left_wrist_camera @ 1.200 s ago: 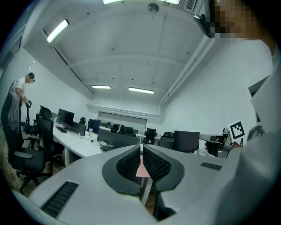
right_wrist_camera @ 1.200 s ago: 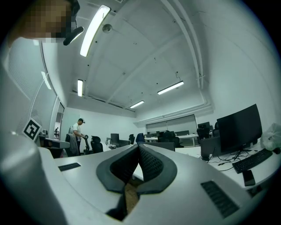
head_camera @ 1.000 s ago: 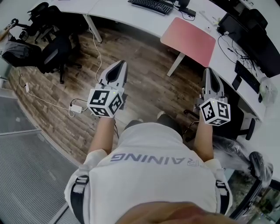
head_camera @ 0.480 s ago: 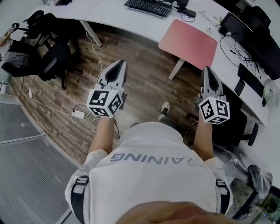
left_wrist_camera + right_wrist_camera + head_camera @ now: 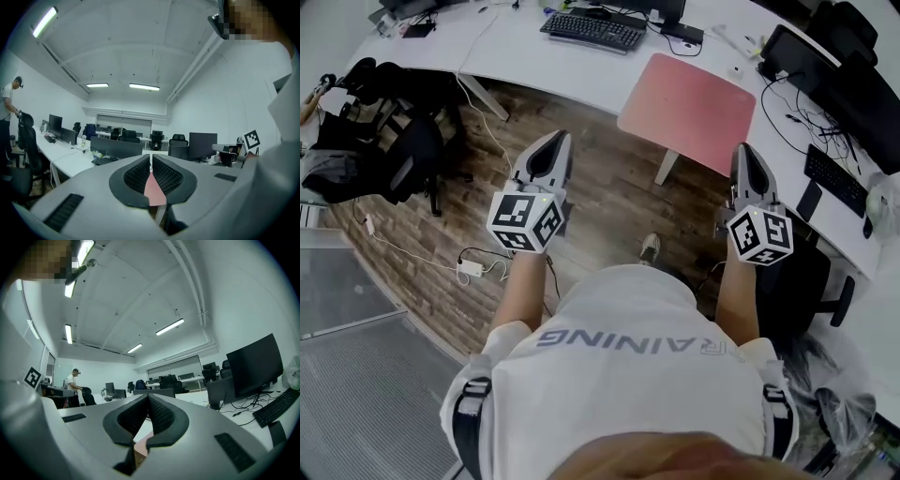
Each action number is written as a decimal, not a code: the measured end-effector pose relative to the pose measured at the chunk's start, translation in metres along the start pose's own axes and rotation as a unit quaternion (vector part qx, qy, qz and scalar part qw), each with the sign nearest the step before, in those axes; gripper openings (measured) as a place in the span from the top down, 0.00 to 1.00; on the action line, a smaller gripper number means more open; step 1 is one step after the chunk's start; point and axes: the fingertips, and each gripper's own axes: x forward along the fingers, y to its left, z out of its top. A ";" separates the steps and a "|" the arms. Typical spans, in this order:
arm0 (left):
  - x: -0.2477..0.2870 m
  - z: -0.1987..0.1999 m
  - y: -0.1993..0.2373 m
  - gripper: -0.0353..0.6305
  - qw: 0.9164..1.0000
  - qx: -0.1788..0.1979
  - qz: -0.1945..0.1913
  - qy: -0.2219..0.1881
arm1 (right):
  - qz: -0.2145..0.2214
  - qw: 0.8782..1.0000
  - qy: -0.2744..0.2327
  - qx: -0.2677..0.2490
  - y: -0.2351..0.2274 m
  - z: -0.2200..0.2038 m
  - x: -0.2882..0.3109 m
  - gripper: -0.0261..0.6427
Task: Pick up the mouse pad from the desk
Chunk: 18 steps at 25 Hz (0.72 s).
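The pink mouse pad (image 5: pixel 686 98) lies flat on the white desk (image 5: pixel 572 70), its near edge overhanging the desk's front. Both grippers are held out level over the wooden floor, short of the desk. My left gripper (image 5: pixel 555 137) is shut and empty, pointing left of the pad. My right gripper (image 5: pixel 746 150) is also shut and empty, just below the pad's right corner in the head view. In the left gripper view the pad (image 5: pixel 153 190) shows as a pink wedge between the closed jaws of the left gripper (image 5: pixel 151 157). The right gripper (image 5: pixel 148 397) has its jaws closed on nothing.
A black keyboard (image 5: pixel 592 30) lies behind the pad. Monitors (image 5: pixel 834 75), a second keyboard (image 5: pixel 832 171) and cables crowd the desk at right. Black office chairs (image 5: pixel 403 141) stand at left, another chair (image 5: pixel 797 281) by my right arm. A person (image 5: pixel 74 380) stands far off.
The desk and the pink pad have come closer and lower in the head view as the person walks toward them. Both grippers stay shut and keep their pose.
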 end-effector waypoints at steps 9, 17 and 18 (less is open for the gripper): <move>0.115 0.000 -0.031 0.88 1.000 0.000 -0.012 0.018 | -0.037 0.999 0.009 0.017 -0.112 -0.001 0.035 0.93; 0.178 -0.008 -0.051 0.88 0.999 -0.004 -0.028 0.046 | -0.052 0.997 0.038 0.044 -0.169 -0.026 0.078 0.93; 0.183 -0.010 -0.052 0.88 0.998 -0.001 -0.031 0.051 | -0.054 0.997 0.041 0.046 -0.172 -0.029 0.081 0.93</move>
